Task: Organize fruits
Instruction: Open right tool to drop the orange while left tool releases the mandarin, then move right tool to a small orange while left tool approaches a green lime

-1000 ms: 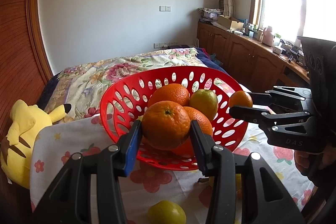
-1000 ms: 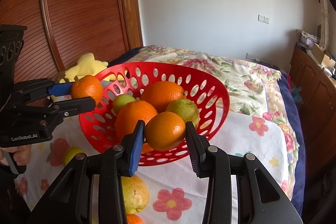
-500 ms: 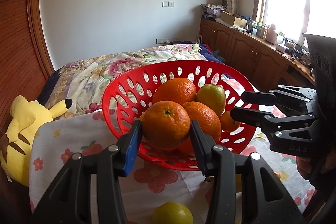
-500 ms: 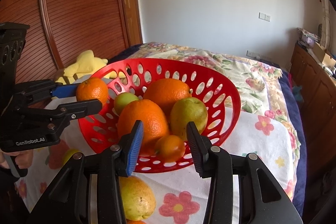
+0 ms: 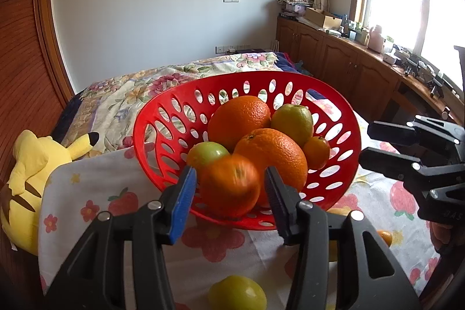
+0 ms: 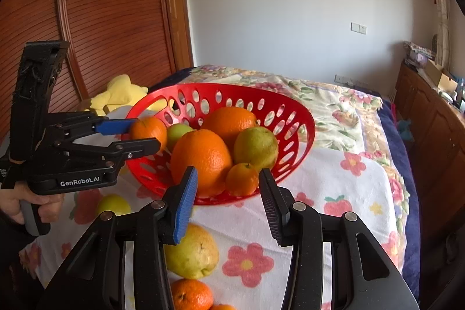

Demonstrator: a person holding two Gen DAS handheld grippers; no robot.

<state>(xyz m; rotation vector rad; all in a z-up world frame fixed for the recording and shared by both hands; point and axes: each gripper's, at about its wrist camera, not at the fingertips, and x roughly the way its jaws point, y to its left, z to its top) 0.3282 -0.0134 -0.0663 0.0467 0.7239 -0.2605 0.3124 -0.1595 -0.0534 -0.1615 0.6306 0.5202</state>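
A red perforated basket (image 5: 241, 77) (image 6: 232, 87) stands on a flowered cloth and holds two big oranges, green fruits and a small orange (image 6: 242, 179). My left gripper (image 5: 229, 176) (image 6: 145, 135) hangs over the basket's near rim with its jaws opening. A blurred orange (image 5: 229, 188) (image 6: 149, 130) sits between the pads, with a thin gap on each side. My right gripper (image 6: 228, 179) (image 5: 364, 143) is open just outside the rim, and nothing is between its fingers. Loose on the cloth lie a yellow pear (image 6: 194, 252), a lime-green fruit (image 5: 237, 294) (image 6: 113, 205) and a mandarin (image 6: 190, 295).
A yellow plush toy (image 5: 29, 173) lies left of the cloth against a wooden wardrobe (image 6: 101, 19). A floral quilt (image 5: 174, 77) covers the bed behind the basket. Wooden cabinets (image 5: 348, 69) run under the window on the right.
My left jaws have parted and let go of the orange, which now blurs lower over the basket. The right gripper dropped its small orange into the basket and drew back slightly.
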